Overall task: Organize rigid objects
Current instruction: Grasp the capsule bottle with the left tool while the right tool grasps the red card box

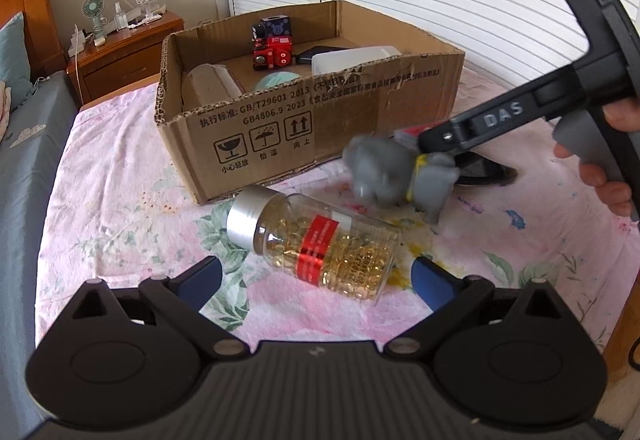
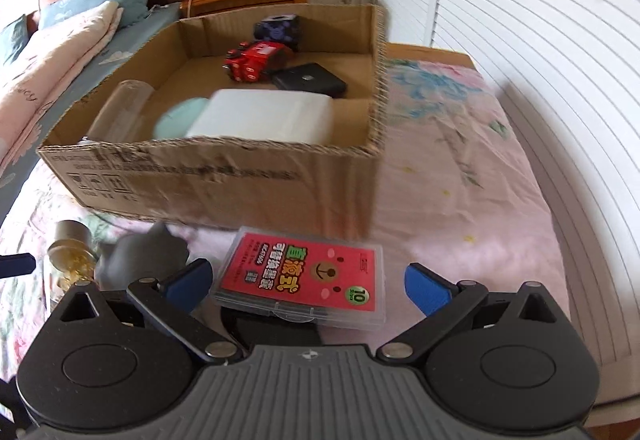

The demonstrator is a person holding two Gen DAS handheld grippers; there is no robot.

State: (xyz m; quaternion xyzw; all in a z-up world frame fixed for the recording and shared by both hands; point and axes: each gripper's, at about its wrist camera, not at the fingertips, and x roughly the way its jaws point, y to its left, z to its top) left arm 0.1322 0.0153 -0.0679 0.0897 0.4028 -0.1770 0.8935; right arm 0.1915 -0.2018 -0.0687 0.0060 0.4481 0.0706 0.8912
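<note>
Both tools gape wide: left tool (image 1: 316, 276) over the sideways clear capsule bottle (image 1: 320, 248), which could roll off the closing pads, while right tool (image 2: 308, 276) straddles the flat red-labelled plastic case (image 2: 304, 276) at lower centre.

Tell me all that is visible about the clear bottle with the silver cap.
The clear plastic bottle with the silver cap lies on its side on the pink floral bedsheet, cap toward the brown cardboard box. It is closed, holds many golden capsules, and has a red band label. The open left tongs flank its base without touching. The grey elephant toy lies just beyond.
</note>
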